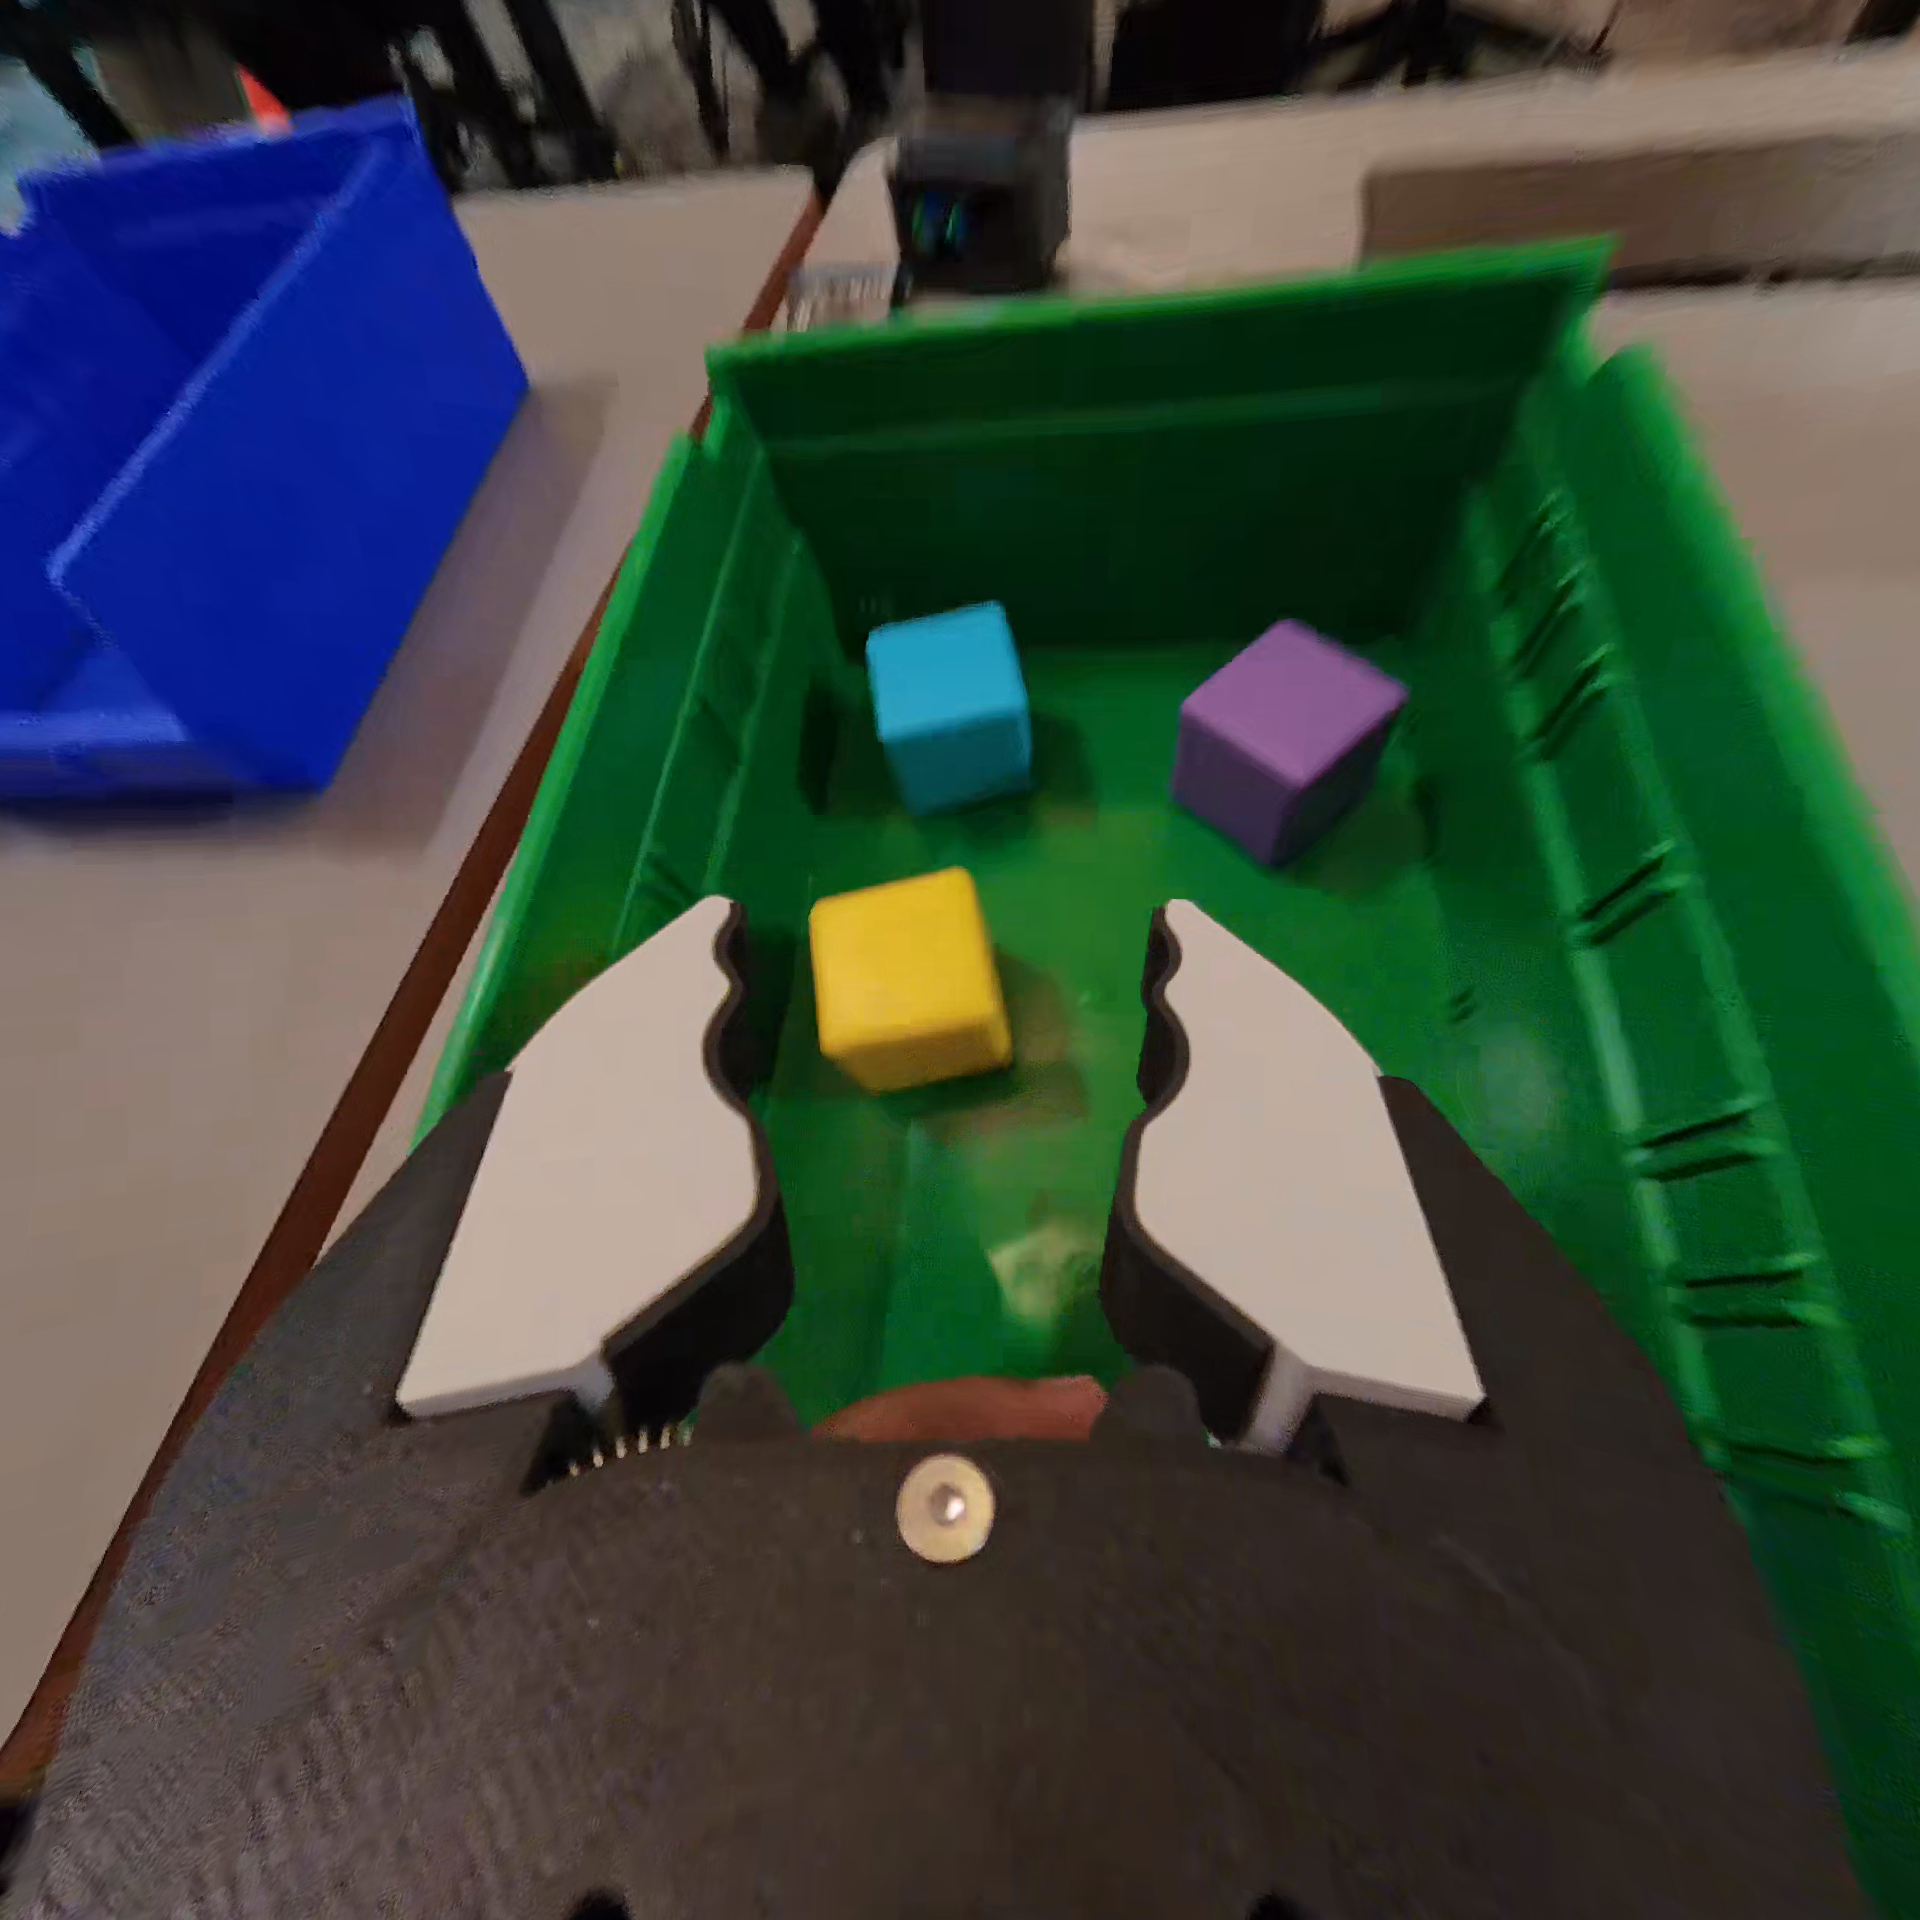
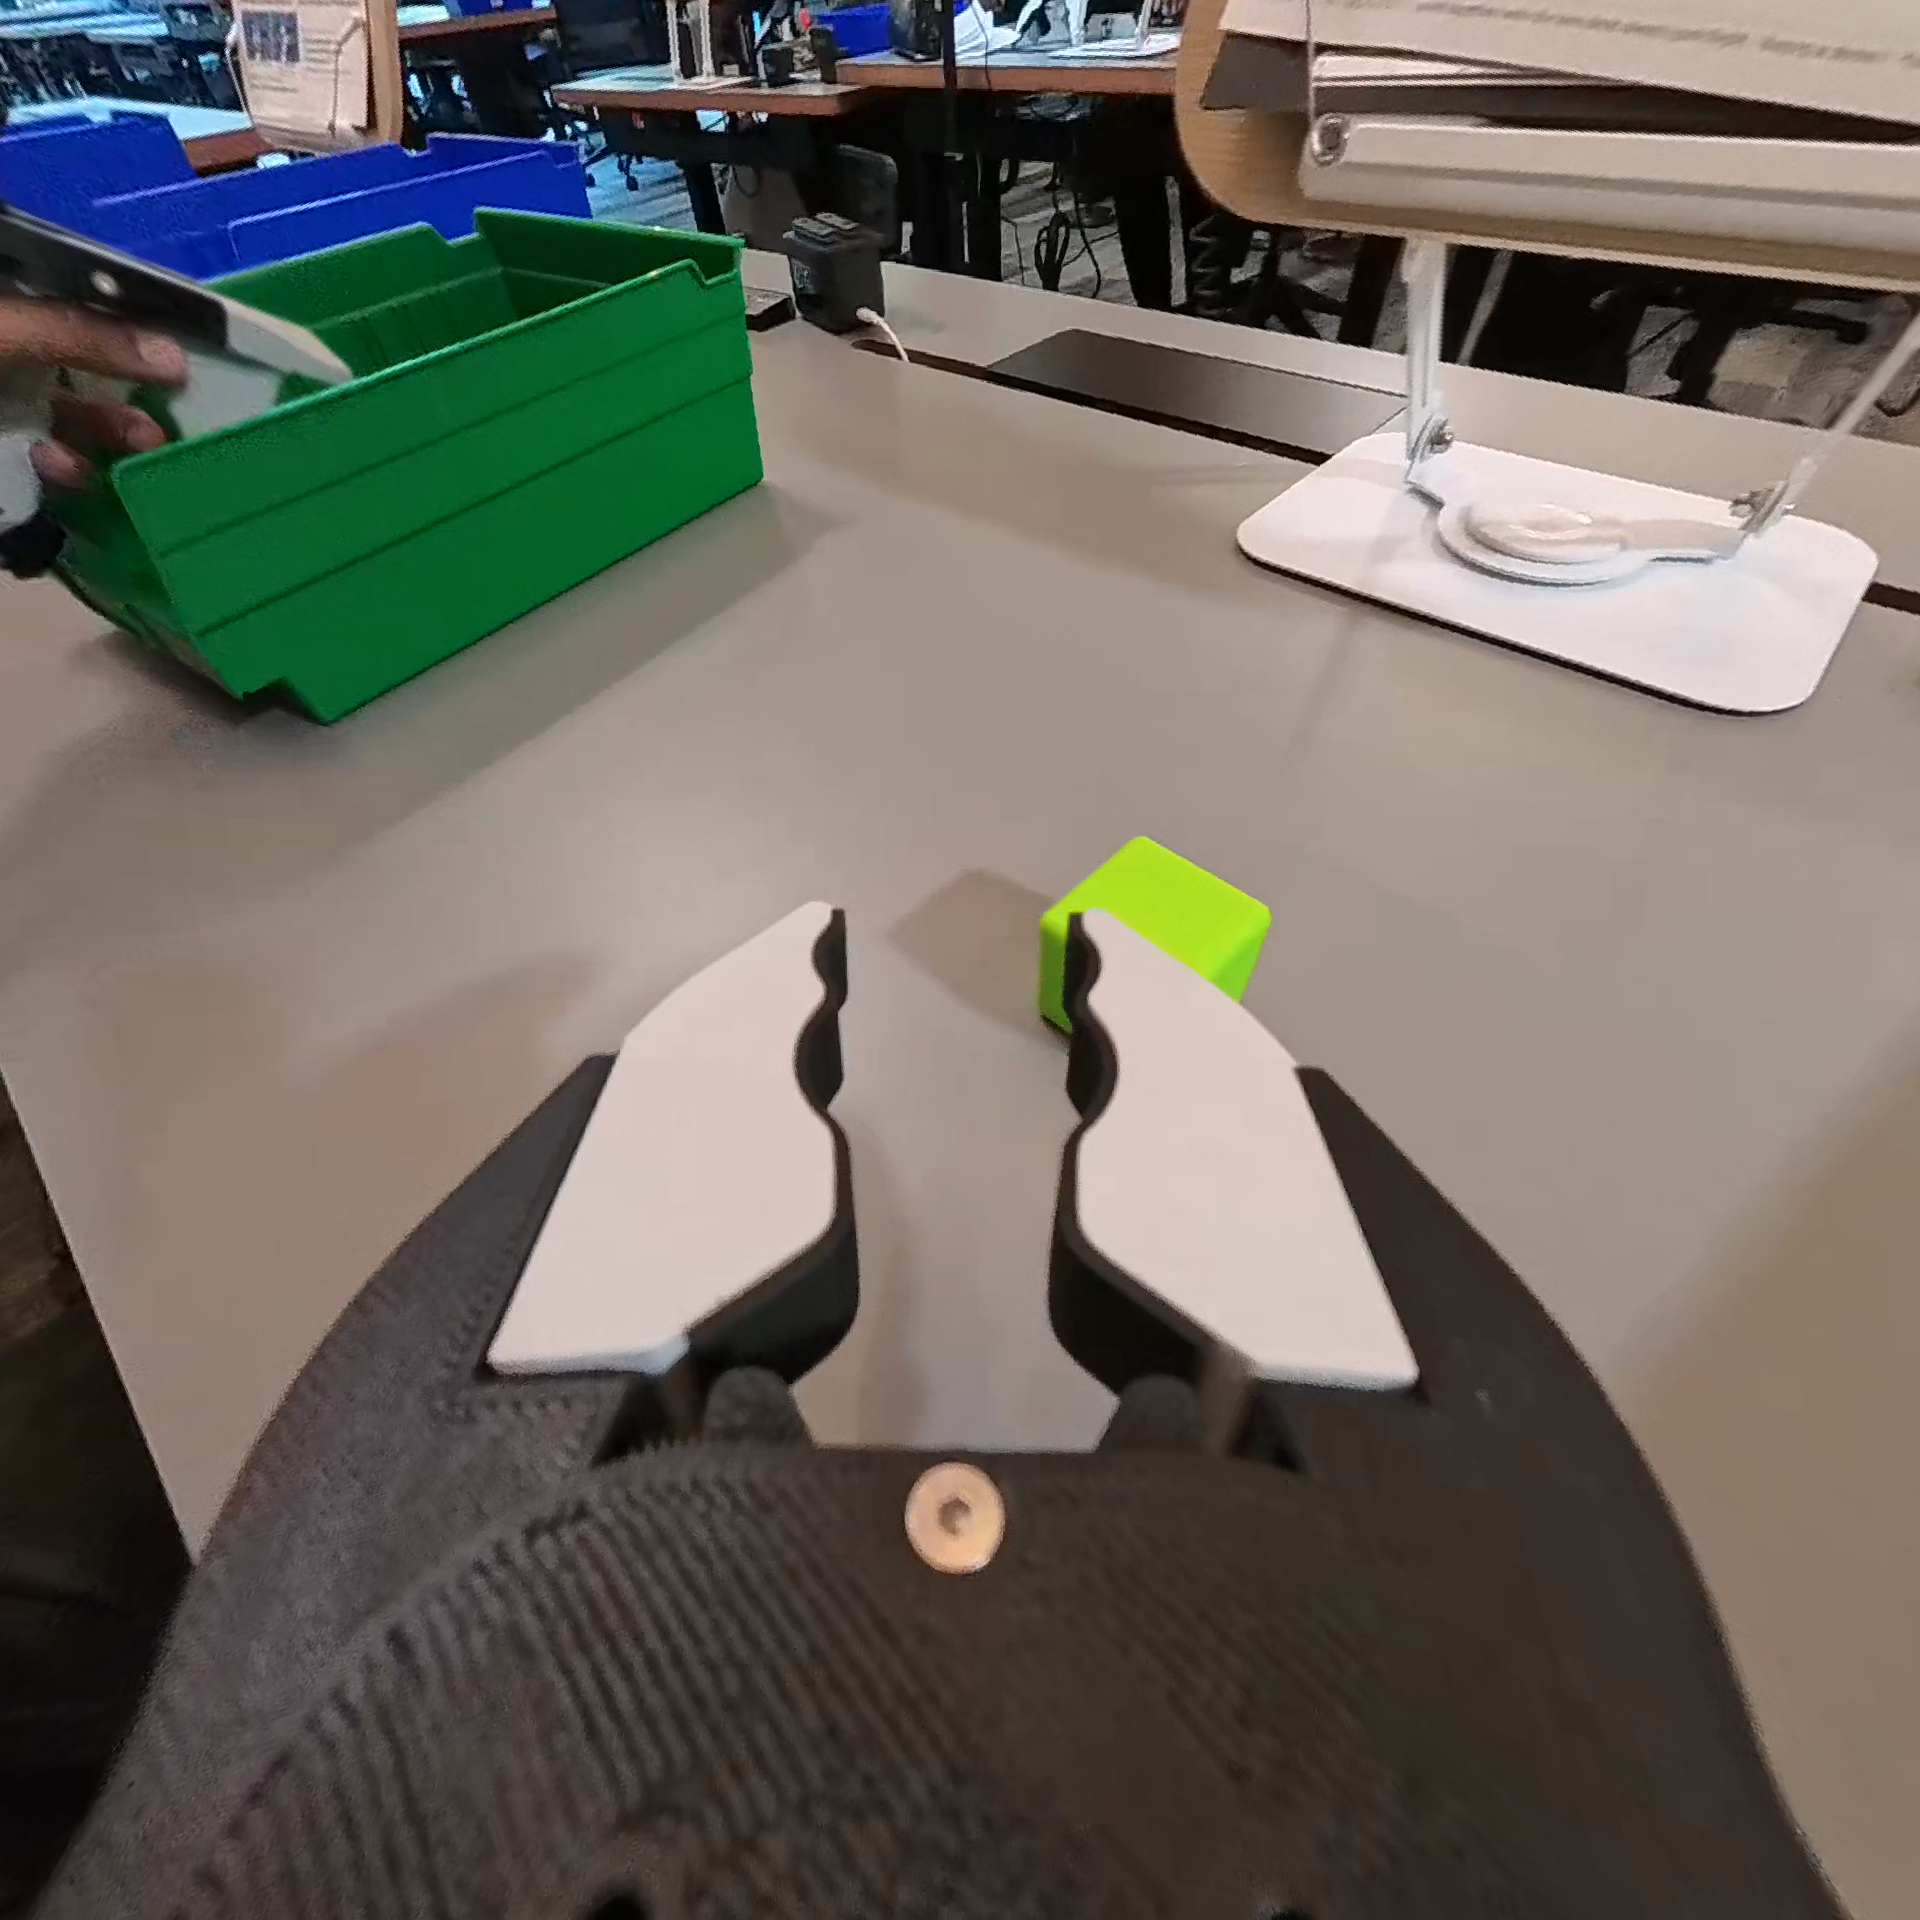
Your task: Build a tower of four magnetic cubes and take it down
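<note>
Over the green bin (image 1: 1662, 831) the left gripper (image 1: 945, 925) is held with its jaws apart and empty; a yellow cube (image 1: 906, 982) is seen on the bin floor between the tips, nearer the left one, with a blue cube (image 1: 951, 707) and a purple cube (image 1: 1283, 738) lying farther in. Above the grey worktop (image 2: 1039, 665) the right gripper (image 2: 956, 935) is held, jaws apart and empty, a lime-green cube (image 2: 1174, 914) standing just beyond its right tip.
</note>
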A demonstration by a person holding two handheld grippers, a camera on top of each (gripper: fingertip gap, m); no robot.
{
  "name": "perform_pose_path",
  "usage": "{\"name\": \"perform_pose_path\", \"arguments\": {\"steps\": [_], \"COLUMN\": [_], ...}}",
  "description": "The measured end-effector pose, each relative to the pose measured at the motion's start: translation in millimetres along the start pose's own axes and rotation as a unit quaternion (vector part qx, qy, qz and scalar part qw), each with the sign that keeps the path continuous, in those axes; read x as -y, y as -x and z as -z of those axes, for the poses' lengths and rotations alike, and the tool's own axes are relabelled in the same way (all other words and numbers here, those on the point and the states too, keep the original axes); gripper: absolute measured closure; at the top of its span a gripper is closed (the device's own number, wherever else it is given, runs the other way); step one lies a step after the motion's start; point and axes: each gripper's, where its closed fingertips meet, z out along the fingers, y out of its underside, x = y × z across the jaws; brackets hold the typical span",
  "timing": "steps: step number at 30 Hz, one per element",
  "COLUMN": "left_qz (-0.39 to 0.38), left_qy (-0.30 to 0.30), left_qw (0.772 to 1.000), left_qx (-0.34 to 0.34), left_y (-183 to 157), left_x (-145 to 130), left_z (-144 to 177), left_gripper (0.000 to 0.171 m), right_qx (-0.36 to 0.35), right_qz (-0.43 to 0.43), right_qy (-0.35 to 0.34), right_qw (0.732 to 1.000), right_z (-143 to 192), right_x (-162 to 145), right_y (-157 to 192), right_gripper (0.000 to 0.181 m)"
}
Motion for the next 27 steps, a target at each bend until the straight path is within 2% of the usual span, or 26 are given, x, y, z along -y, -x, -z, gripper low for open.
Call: {"name": "perform_pose_path", "arguments": {"steps": [2,4,12,27], "left_qz": [-0.006,-0.004,0.001,0.005], "left_qy": [0.046,0.073,0.068,0.099], "left_qw": [0.999,0.997,0.997,0.995], "left_qx": [0.019,0.03,0.034,0.017], "left_y": [8,13,13,0], "left_x": [-19,-25,-19,-9], "left_z": [-8,-12,-14,-39], "left_gripper": [0.108,0.108,0.106,0.104], "right_qx": [0.001,-0.001,0.024,0.009], "right_qz": [0.007,0.015,-0.042,-0.111], "right_qy": [0.001,0.004,-0.002,-0.005], "right_qw": [1.0,1.0,0.999,0.994], "right_z": [-2,-3,1,30], "right_x": [0,-2,-1,-11], "right_y": [1,0,0,-16], "right_gripper": [0.14,0.14,0.14,0.138]}}
